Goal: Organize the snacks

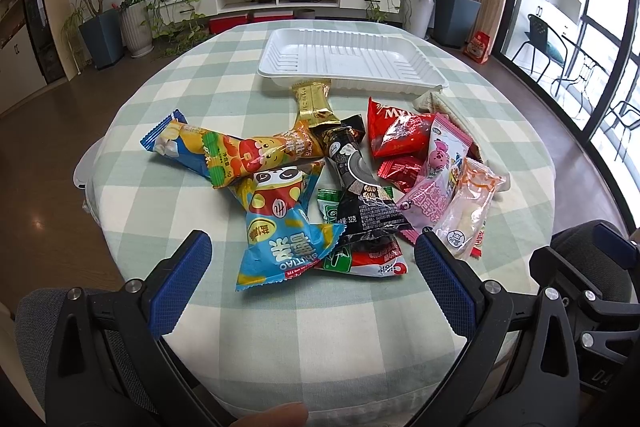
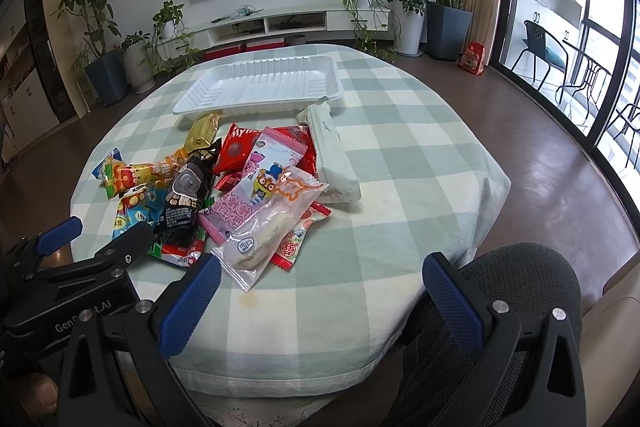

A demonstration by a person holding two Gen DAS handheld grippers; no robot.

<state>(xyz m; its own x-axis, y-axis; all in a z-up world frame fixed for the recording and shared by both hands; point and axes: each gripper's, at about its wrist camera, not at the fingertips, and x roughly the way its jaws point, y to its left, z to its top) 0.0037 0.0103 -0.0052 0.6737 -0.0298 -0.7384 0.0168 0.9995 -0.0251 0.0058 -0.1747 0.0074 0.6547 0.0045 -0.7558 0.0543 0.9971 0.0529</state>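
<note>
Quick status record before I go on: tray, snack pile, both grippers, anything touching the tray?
tray: white tray, nothing in it, at the far side of the checked tablecloth
pile: snack packets heaped on the cloth in front of the tray, overlapping
nearest left gripper: blue fries packet
nearest right gripper: clear bread packet
at tray edge: gold packet
left gripper: open, holding nothing
right gripper: open, holding nothing
</note>
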